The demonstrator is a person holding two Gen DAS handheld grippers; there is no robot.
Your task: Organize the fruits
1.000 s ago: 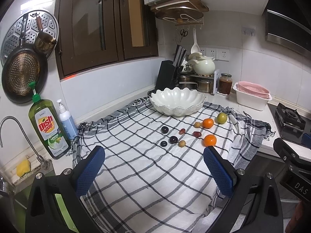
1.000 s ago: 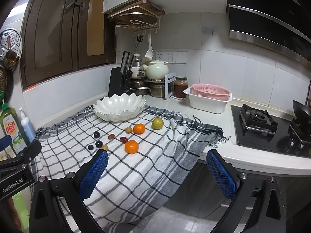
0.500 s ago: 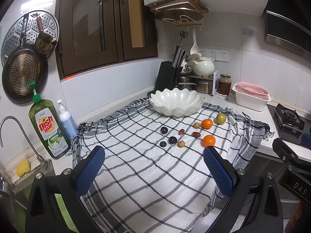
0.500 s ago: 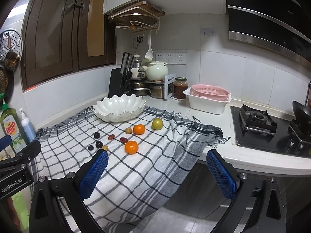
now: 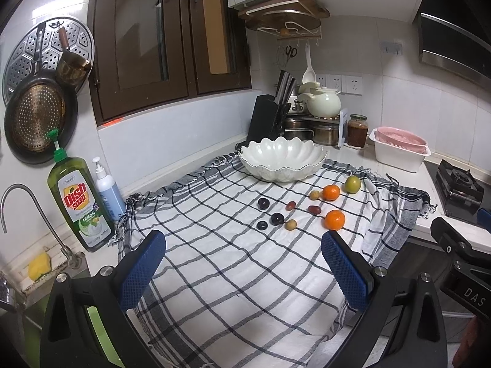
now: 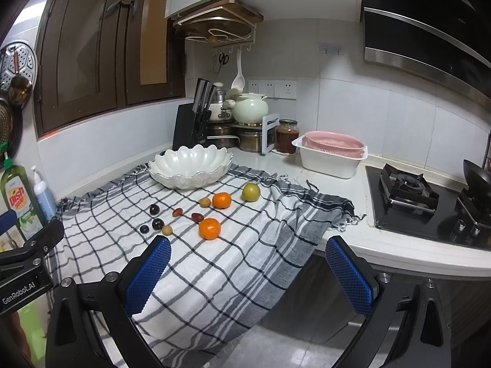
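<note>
Nothing is sorted yet, as far as I can judge. The white scalloped bowl (image 5: 282, 161) sits empty above centre in my left view, and every fruit lies loose on the checked cloth (image 5: 233, 263) below it: two oranges (image 5: 334, 219), a green fruit (image 5: 352, 184), and small dark and red ones at mid-frame. My left gripper (image 5: 244, 271) and right gripper (image 6: 248, 279) both hang spread wide, holding nothing, at the bottom of their frames. The cloth drapes over a pale kitchen counter; dish soap (image 5: 78, 204) stands at left, a gas hob (image 6: 408, 188) at right.
</note>
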